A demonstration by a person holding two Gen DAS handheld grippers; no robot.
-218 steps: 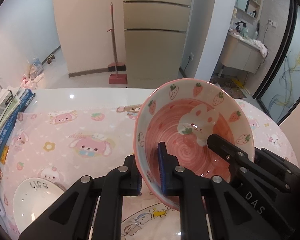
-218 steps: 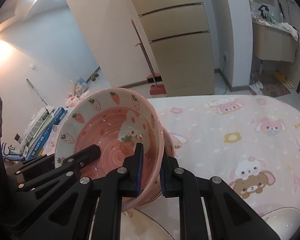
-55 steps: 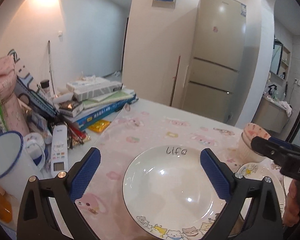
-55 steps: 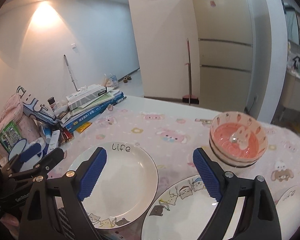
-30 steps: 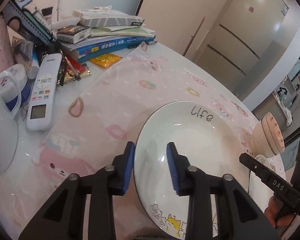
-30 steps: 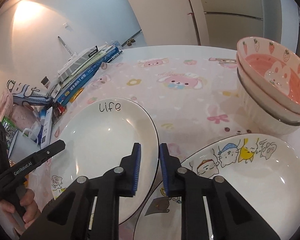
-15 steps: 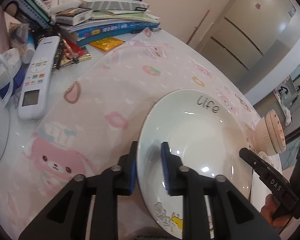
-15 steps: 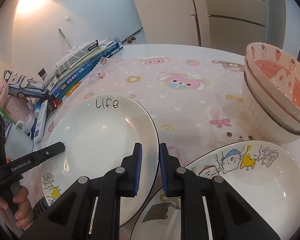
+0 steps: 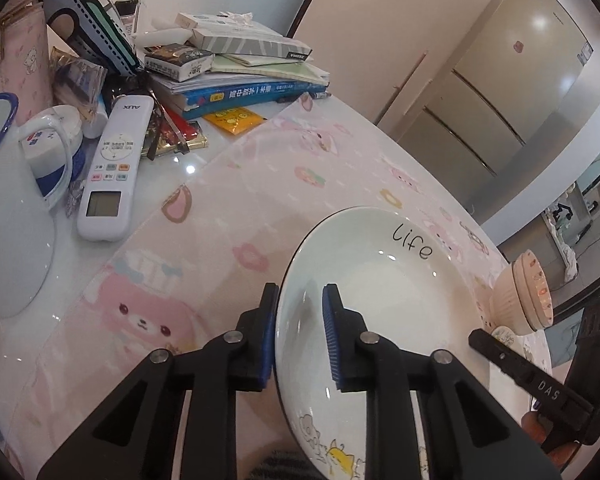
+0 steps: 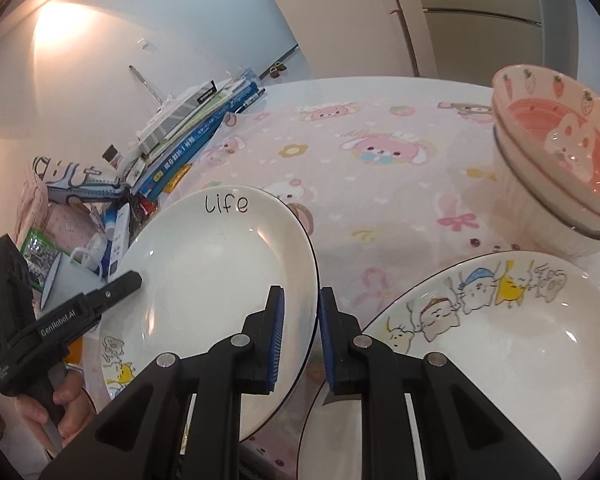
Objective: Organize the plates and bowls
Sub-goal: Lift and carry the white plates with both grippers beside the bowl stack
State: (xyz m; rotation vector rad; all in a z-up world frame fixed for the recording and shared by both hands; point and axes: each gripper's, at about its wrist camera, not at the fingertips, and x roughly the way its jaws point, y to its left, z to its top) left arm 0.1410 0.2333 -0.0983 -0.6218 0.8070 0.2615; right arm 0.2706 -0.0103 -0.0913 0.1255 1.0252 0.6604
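Observation:
A white deep plate lettered "Life" (image 9: 380, 292) (image 10: 212, 264) lies on the pink tablecloth. My left gripper (image 9: 298, 336) straddles the plate's left rim, one blue pad outside and one inside; its jaws are closing and pinch the rim. My right gripper (image 10: 300, 336) is shut on the opposite rim. That rim overlaps a second white plate with cartoon cats (image 10: 500, 360). Two stacked pink strawberry bowls (image 10: 556, 168) (image 9: 520, 296) stand behind that plate. Each gripper shows at the edge of the other's view, held by a hand.
Left of the plate lie a white remote (image 9: 110, 176), a mug (image 9: 52, 156), a large white enamel pot (image 9: 8, 220) and a stack of books and boxes (image 9: 236, 80). A fridge (image 9: 520, 80) stands beyond the round table.
My left gripper's jaws have narrowed from a loose straddle to a pinch on the plate's rim. The right gripper has stayed shut on the other rim.

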